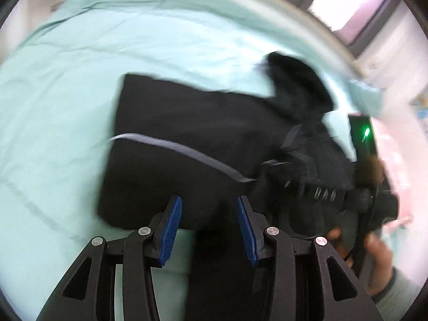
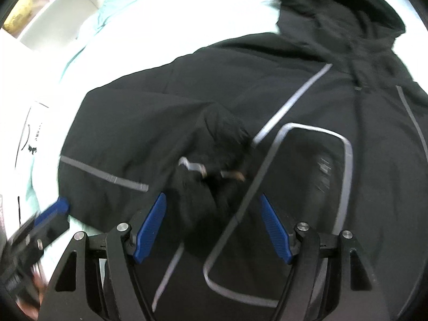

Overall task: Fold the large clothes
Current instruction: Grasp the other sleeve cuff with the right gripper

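Note:
A black hooded jacket (image 1: 187, 139) with grey reflective stripes lies on a pale mint bed sheet (image 1: 67, 93). In the right wrist view the jacket (image 2: 267, 85) fills the frame, its hood (image 2: 334, 2) at the top and a bunched sleeve cuff (image 2: 214, 160) lying on its front. My left gripper (image 1: 209, 208) is open and empty, with the jacket's near edge between its blue pads. My right gripper (image 2: 214, 208) is open, just above the sleeve cuff. The left gripper's blue fingertip (image 2: 57, 208) shows at the jacket's left edge in the right wrist view.
The other gripper's body with a green light (image 1: 365, 133) and the hand holding it (image 1: 379, 251) sit at the right of the left wrist view. A white garment with dark print (image 2: 32, 133) lies left of the jacket. White shelving (image 2: 67, 5) stands beyond the bed.

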Demonstrator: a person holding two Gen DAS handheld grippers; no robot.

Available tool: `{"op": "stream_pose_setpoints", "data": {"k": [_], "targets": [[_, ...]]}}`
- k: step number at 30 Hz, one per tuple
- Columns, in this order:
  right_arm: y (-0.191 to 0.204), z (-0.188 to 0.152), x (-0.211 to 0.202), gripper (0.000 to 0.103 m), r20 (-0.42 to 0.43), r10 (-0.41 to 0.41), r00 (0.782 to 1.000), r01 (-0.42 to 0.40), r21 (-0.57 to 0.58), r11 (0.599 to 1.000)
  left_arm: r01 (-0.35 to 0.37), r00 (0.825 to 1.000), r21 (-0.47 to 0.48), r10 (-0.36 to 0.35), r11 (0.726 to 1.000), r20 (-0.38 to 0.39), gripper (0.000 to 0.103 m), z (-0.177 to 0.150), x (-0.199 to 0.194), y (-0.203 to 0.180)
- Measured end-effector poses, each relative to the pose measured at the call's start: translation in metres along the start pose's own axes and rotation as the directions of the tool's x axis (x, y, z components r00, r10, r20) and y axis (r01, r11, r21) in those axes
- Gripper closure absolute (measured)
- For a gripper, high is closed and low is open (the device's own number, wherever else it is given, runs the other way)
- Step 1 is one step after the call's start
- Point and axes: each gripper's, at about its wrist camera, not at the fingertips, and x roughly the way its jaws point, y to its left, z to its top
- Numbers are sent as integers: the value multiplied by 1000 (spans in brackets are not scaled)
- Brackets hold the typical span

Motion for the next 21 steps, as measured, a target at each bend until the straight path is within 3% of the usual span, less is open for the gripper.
{"op": "stream_pose_setpoints", "data": {"k": [1, 2, 3, 5, 8, 11, 17, 21], "targets": [[1, 3, 9, 29, -15, -1, 1000, 1, 11, 1000, -9, 1000, -9, 9, 1000, -6, 59, 0, 0, 4], [3, 5, 13, 55, -2, 25, 1000, -25, 11, 1000, -15, 1000, -19, 15, 1000, -8, 59, -1, -2, 7], [4, 6, 11, 65, 16, 81, 997, -81, 5, 997, -26, 1000, -24, 25, 999, -7, 59, -1, -3, 8], [8, 5, 2, 67, 45, 80, 996, -80, -15, 997, -114, 993, -18, 114, 993, 4, 59, 3, -9, 7], [3, 1, -20, 69, 90, 91, 992, -90, -19, 996, -252, 968, 38, 252, 967, 22, 59, 12, -9, -7], [-8, -1, -47, 70, 144, 93, 985, -93, -10, 996, -310, 951, 80, 309, 948, 19, 59, 22, -9, -20], [-50, -8, -119, 71, 253, -26, 967, 26, 3, 1000, -190, 981, 137, 184, 972, 56, 59, 36, -5, -69], [-100, -10, -169, 70, 307, -144, 941, 127, 73, 989, -110, 992, 193, 94, 975, 87, 59, 42, 0, -111]]}}
